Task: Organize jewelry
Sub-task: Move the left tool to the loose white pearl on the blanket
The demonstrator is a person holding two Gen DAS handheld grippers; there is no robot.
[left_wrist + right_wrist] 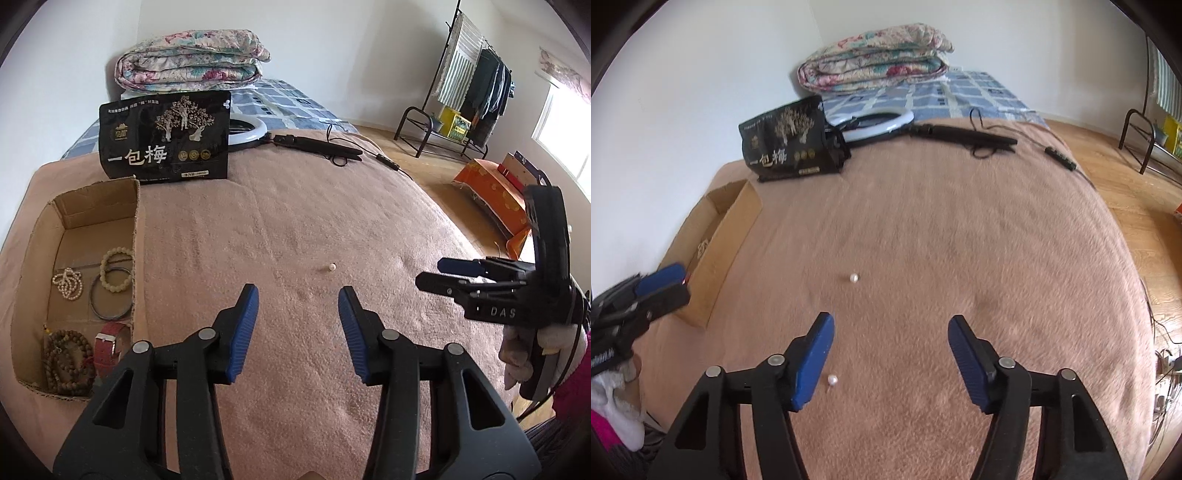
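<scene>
Two loose pearls lie on the blanket: one [832, 379] just beside the right hand-held gripper [890, 328], the other [853, 277] farther ahead. Both it and the left hand-held gripper [297, 295] gape empty.

I'm seeing a fuzzy, matt pink blanket [960, 240] under 2 glossy pearls [853, 278]. My left gripper [297, 295] is showing matt black plastic arms, ribbed blue rubbery pads [243, 332] and dull metal rivets. The box [136, 221] is looking like rough brown cardboard; the black pouch [164, 138] is shining like plastic film.
</scene>
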